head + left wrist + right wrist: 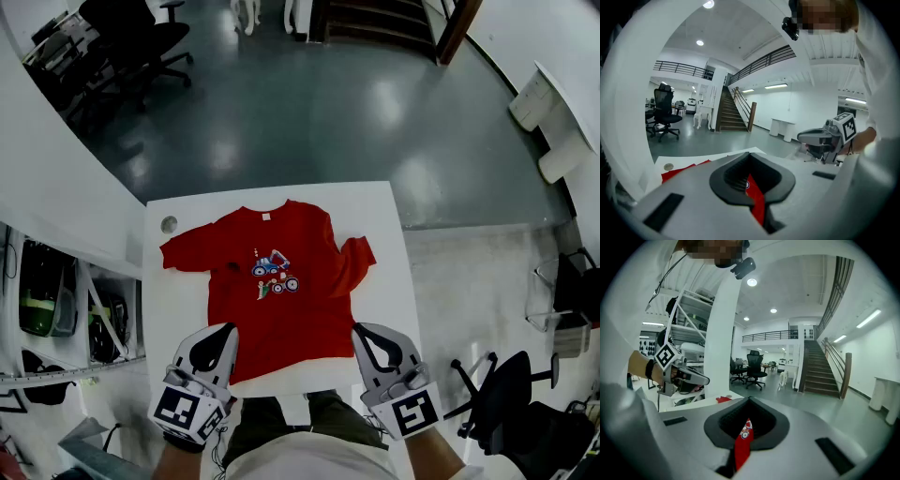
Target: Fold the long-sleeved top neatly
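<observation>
Claws: left claw (225, 333), right claw (362, 332) both clamped on red top (281, 314) hem | white table (386, 208) | grey floor (309, 112), staircase (375, 23)

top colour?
Red top, small vehicle print on chest; clearest in head view.

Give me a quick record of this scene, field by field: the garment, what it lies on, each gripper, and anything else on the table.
Garment: red top, spread flat, vehicle print facing up
Surface: white table
Sleeves: both bunched close to the body
Left gripper: shut, at the hem's left corner, no clear hold on cloth
Right gripper: shut, just beside the hem's right corner
Other item: small round thing near the table's far left corner
Fold: not yet begun
</observation>
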`<state>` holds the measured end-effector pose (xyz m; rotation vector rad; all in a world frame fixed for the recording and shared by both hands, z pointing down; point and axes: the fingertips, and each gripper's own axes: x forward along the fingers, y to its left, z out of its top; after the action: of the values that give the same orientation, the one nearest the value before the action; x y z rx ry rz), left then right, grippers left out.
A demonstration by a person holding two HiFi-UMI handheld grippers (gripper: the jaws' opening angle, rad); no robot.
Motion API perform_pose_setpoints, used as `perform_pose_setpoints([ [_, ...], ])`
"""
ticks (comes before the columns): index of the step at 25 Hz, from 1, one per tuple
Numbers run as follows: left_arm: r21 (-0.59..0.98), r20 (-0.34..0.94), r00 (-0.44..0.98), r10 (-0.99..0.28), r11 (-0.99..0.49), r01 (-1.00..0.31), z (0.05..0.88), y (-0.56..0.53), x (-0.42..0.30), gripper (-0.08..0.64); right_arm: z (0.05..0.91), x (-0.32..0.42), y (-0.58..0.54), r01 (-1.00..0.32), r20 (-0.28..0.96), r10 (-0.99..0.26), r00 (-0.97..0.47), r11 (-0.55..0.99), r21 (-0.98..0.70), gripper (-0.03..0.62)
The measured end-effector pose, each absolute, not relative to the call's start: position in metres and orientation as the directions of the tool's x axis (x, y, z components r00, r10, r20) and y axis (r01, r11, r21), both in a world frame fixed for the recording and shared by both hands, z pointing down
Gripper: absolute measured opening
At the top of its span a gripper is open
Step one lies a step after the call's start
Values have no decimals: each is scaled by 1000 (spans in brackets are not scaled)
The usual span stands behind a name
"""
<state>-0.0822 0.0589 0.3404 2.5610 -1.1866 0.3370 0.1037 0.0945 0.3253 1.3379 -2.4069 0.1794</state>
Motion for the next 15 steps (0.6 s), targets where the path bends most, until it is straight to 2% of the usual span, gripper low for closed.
perform_pose_setpoints([
  [15,166,345,642,-684,-629,-759,344,71,-80,8,324,102,99,-846,365,-803,-471,528,71,11],
])
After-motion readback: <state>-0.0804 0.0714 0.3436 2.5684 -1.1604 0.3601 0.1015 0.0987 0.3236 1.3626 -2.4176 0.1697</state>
